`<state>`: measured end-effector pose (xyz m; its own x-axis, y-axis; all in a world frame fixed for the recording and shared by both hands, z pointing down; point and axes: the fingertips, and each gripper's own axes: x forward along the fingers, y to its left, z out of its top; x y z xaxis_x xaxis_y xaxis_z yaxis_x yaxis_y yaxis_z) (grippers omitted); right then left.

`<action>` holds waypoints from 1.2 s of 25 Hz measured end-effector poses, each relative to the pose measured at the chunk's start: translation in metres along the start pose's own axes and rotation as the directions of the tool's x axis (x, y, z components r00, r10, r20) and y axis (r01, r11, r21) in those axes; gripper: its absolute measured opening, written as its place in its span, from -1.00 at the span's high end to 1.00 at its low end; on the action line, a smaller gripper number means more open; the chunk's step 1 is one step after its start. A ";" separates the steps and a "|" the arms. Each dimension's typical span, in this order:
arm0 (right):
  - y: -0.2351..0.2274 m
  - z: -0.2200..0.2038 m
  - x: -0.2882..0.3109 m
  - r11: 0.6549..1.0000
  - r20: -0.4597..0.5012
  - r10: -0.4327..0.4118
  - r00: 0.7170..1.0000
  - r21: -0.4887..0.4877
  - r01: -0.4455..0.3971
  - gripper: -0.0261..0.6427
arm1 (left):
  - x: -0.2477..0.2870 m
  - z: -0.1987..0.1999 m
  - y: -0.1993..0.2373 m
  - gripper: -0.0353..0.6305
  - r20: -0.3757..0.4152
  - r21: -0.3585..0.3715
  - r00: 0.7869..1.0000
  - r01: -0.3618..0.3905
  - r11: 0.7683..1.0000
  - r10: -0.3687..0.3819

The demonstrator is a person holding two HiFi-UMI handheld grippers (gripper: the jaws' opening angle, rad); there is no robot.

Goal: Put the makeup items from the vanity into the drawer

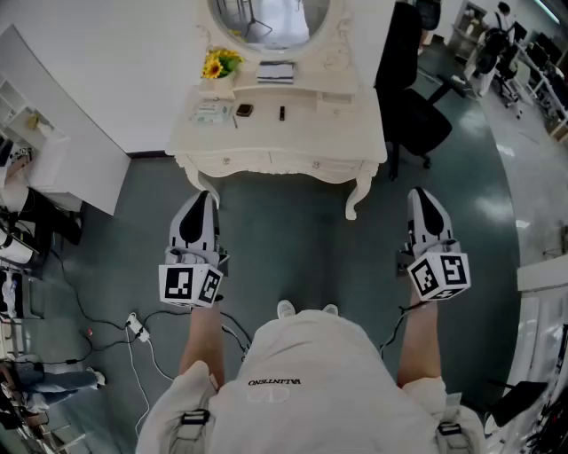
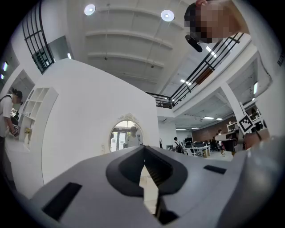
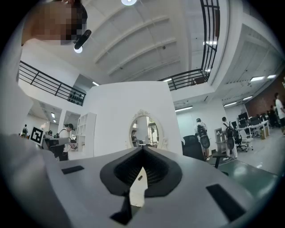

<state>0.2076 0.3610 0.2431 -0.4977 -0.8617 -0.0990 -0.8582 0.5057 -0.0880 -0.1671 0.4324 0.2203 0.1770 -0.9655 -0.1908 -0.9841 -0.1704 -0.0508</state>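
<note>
From the head, looking steeply down past a white-shirted torso (image 1: 306, 381) onto dark green floor (image 1: 293, 239); cream-white carved vanity table (image 1: 342, 124) with oval mirror (image 1: 271, 18) well ahead, at the top edge. From the left gripper (image 2: 143, 151), low, facing forward and tilted up along its grey jaws: close on them, far from the mirror (image 2: 126, 136), much ceiling above. From the right gripper (image 3: 142, 151), likewise, mirror (image 3: 144, 130) near centre. Shared by all 3: that mirror and the white wall (image 2: 89, 116) behind it.
</note>
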 end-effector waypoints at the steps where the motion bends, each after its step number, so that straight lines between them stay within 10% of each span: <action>1: 0.001 0.000 0.000 1.000 -0.002 -0.001 1.000 0.002 0.001 0.89 | 0.000 0.000 0.000 0.89 0.000 -0.001 1.000 0.002 1.000 -0.002; 30: 0.064 -0.038 0.039 0.999 -0.034 -0.016 0.999 0.049 0.018 0.89 | -0.010 -0.059 0.020 0.89 -0.066 -0.136 0.992 0.095 0.986 -0.105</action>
<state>0.1285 0.3581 0.2711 -0.4878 -0.8706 -0.0633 -0.8597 0.4918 -0.1379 -0.1893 0.4270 0.2792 0.2776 -0.9533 -0.1192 -0.9559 -0.2865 0.0647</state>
